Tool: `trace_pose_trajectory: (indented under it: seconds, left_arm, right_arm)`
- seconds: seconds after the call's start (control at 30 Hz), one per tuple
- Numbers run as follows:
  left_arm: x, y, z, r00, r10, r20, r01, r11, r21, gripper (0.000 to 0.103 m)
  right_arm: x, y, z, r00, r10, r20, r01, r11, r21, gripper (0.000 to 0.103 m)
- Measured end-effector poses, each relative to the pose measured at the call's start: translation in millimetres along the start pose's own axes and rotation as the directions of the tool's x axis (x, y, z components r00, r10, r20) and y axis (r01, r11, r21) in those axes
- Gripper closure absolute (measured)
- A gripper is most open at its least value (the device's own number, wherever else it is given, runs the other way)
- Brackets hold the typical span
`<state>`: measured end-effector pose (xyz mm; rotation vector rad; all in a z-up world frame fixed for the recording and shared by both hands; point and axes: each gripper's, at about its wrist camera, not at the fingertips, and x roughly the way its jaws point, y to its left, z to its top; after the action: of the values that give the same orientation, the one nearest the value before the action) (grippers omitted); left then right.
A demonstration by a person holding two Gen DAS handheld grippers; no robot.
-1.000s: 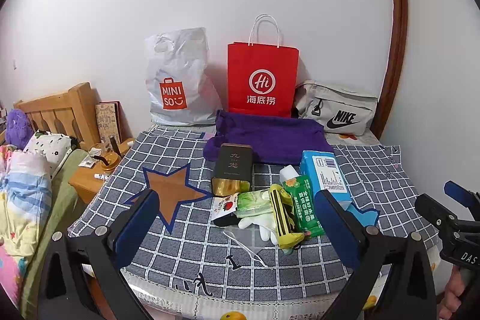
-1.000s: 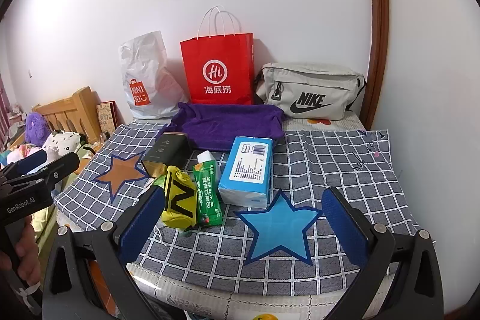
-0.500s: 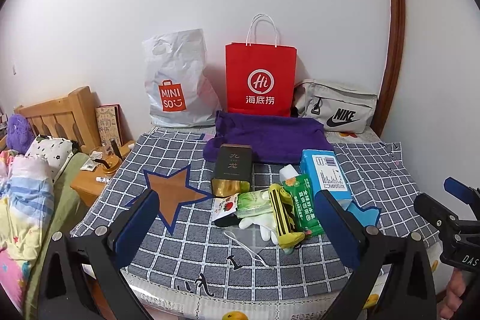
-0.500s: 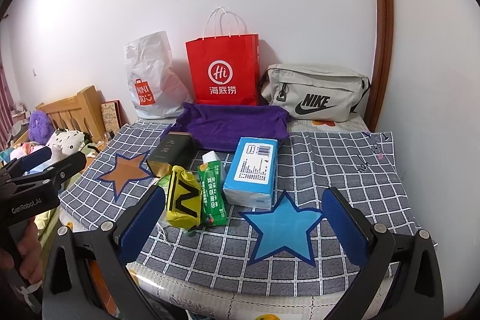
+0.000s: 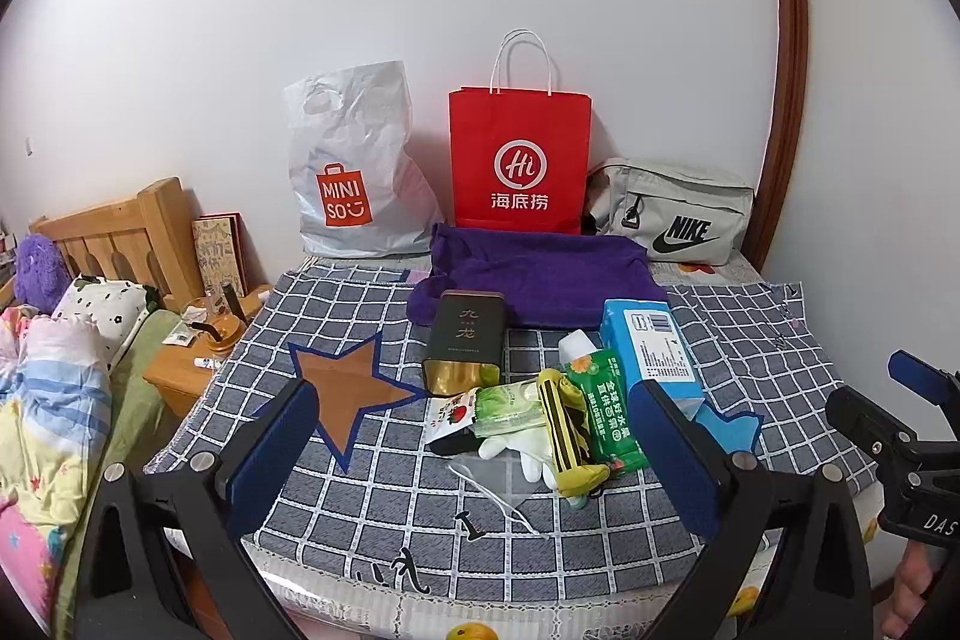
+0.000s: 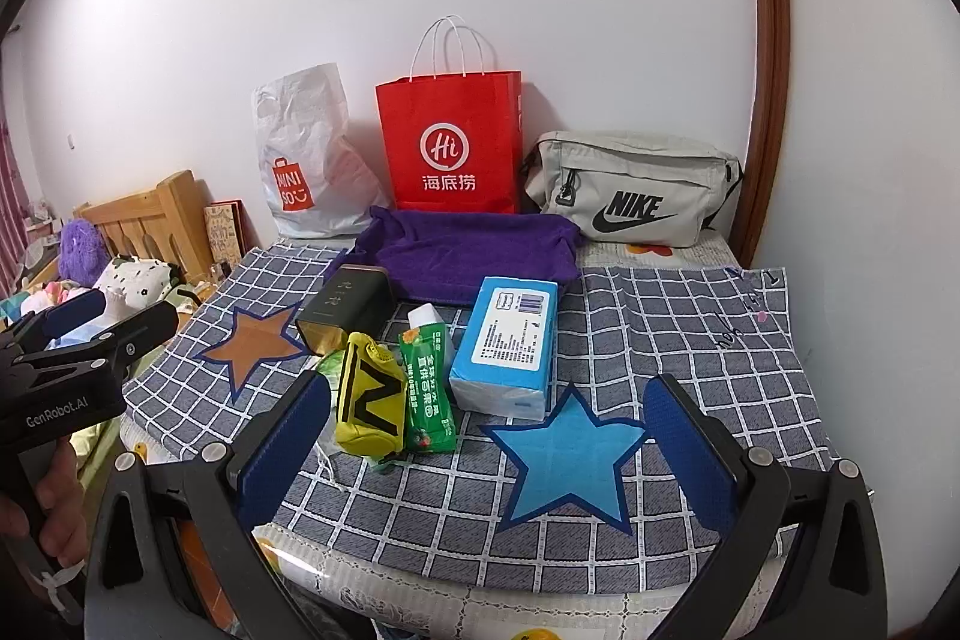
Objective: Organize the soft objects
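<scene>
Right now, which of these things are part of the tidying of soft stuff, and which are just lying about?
For the job:
purple towel
yellow pouch
blue tissue pack
green wipes pack
white glove
left tool and right tool, both open and empty

Lying about:
dark tin
red paper bag
Miniso bag
Nike bag

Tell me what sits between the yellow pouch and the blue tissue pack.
A green snack packet lies lengthwise between the yellow pouch and the blue tissue pack, touching the pouch. The right wrist view shows it best.

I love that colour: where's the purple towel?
The purple towel lies at the table's back, before the red paper bag, behind the dark tin.
</scene>
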<state>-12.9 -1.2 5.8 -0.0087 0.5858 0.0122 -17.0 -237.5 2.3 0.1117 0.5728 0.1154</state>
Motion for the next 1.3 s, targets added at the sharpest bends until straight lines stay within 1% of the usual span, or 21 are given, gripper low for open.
trace_pose_trajectory:
  seconds: [0.37, 0.77, 0.8, 0.93, 1.0, 1.07, 1.13, 1.3]
  left_arm:
    - [0, -1, 1, 1.000, 0.001, 0.000, -0.001, 1.000, 0.001, 0.000]
    - [0, -2, 2, 1.000, -0.001, 0.001, 0.001, 1.000, 0.002, 0.000]
    - [0, -2, 2, 1.000, 0.000, 0.000, 0.000, 1.000, 0.004, 0.000]
    - [-1, -1, 4, 1.000, 0.006, -0.002, -0.006, 1.000, 0.010, 0.000]
    - [2, 2, 6, 1.000, 0.016, -0.007, -0.016, 1.000, 0.004, 0.000]
    - [8, 7, 6, 1.000, 0.023, -0.020, -0.023, 1.000, -0.009, 0.000]
    - [18, 12, 4, 0.999, 0.029, -0.039, -0.029, 0.999, -0.019, 0.000]
    - [54, 29, -4, 0.992, 0.042, -0.121, -0.048, 0.998, -0.052, 0.000]
  right_arm:
    - [0, 1, -1, 1.000, -0.018, 0.013, 0.019, 0.999, -0.035, 0.001]
    - [-1, 2, -2, 0.999, -0.020, 0.027, 0.021, 0.999, -0.042, 0.001]
    - [-1, 2, -2, 0.998, -0.019, 0.052, 0.022, 0.998, -0.053, 0.001]
    - [0, 3, -1, 0.998, -0.021, 0.057, 0.024, 0.998, -0.055, 0.001]
    - [2, 1, -1, 0.999, -0.012, 0.036, 0.014, 0.999, -0.042, 0.001]
    - [7, 0, -3, 1.000, -0.006, -0.006, 0.006, 1.000, -0.027, 0.001]
    - [14, -2, -4, 1.000, -0.004, -0.020, 0.003, 1.000, -0.030, 0.001]
    - [45, 0, -14, 0.998, -0.002, -0.069, -0.002, 0.998, -0.056, 0.001]
